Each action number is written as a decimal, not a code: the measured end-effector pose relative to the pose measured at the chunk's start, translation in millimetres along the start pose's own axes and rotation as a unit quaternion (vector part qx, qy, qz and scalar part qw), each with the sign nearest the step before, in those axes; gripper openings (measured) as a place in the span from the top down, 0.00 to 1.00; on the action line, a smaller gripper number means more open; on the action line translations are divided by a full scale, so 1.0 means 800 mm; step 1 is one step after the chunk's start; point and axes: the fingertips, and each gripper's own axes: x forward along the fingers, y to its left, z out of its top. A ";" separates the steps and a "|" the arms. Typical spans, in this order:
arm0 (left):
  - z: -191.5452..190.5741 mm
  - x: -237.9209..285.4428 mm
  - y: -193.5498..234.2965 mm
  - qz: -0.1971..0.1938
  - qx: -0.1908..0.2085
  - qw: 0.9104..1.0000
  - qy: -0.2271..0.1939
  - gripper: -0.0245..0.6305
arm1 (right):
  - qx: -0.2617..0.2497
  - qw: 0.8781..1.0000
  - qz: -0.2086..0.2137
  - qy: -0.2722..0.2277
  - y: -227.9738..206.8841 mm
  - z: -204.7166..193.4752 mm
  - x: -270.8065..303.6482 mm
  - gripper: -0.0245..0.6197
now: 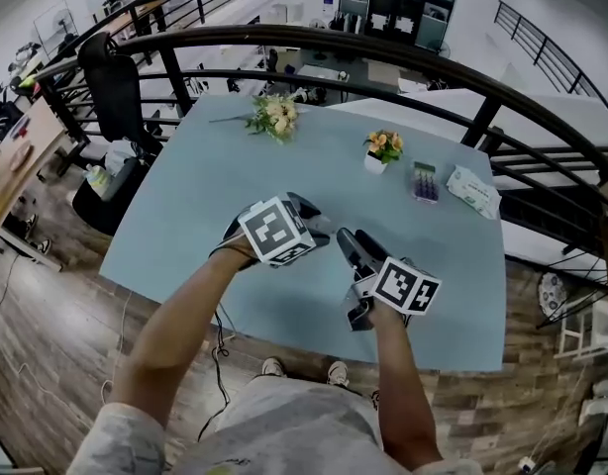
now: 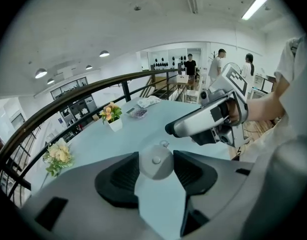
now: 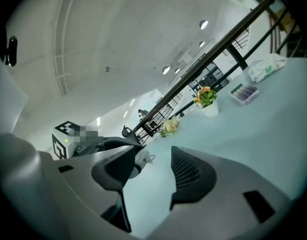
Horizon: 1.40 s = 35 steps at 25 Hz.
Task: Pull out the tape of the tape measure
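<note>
Jaws of the left gripper [image 2: 156, 172] are clamping a small round white tape measure [image 2: 156, 159], 1 dark ribbed pad pressing on each side of its case, as a person is holding the 2 grippers above the near part of a pale blue counter [image 1: 185, 216]. The case is hanging clear of the counter top, with its small metal ring [image 2: 164, 144] pointing away from the gripper toward the far side of the counter.

Jaws of the right gripper [image 3: 153, 168] are standing apart with only bare counter showing in the gap between them. From that gripper's view the tape measure's ring is peeking out just beside 1 pad, and neither pad is pressing on it. Seen from above, the 2 grippers are pointing toward each other, tips close together, each carrying its cube of square markers, and no tape is showing outside the case.

Farther back on the counter, a loose bunch of pale flowers [image 1: 274, 117] is lying near the far edge, a small white pot of orange flowers [image 1: 382, 150] is standing toward the right, and just beside it a small purple-and-grey item [image 1: 425, 181] and a white pack [image 1: 473, 190] are lying side by side. A dark curved railing [image 1: 383, 52] is running behind the counter, and 3 people [image 2: 218, 64] are standing well back in the room.
</note>
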 end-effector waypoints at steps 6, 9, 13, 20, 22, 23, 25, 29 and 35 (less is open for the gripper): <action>0.023 0.003 -0.005 0.010 -0.014 1.000 -0.004 0.63 | 0.107 0.993 0.053 -0.024 -0.004 0.014 0.000 0.61; 0.029 0.007 -0.007 0.011 -0.017 1.000 0.001 0.63 | 0.143 0.987 0.067 -0.026 -0.009 0.016 0.002 0.61; 0.034 0.009 -0.008 0.016 -0.023 1.000 0.006 0.63 | 0.183 0.979 0.081 -0.032 -0.013 0.020 0.001 0.65; 0.036 0.009 -0.008 0.023 -0.032 0.999 0.011 0.63 | 0.225 0.968 0.101 -0.036 -0.014 0.022 0.005 0.73; 0.037 0.008 -0.008 0.024 -0.032 0.999 0.012 0.63 | 0.227 0.968 0.102 -0.034 -0.014 0.021 0.005 0.77; 0.038 0.007 -0.008 0.025 -0.032 0.999 0.013 0.63 | 0.226 0.968 0.103 -0.033 -0.013 0.021 0.005 0.79; 0.039 0.006 -0.008 0.027 -0.033 0.999 0.013 0.63 | 0.230 0.967 0.106 -0.032 -0.011 0.019 0.006 0.82; 0.041 0.005 -0.009 0.026 -0.035 0.999 0.012 0.63 | 0.227 0.967 0.106 -0.038 -0.011 0.023 0.003 0.92; 0.042 0.005 -0.010 0.030 -0.029 0.999 0.014 0.63 | 0.219 0.969 0.105 -0.040 -0.008 0.023 0.002 0.92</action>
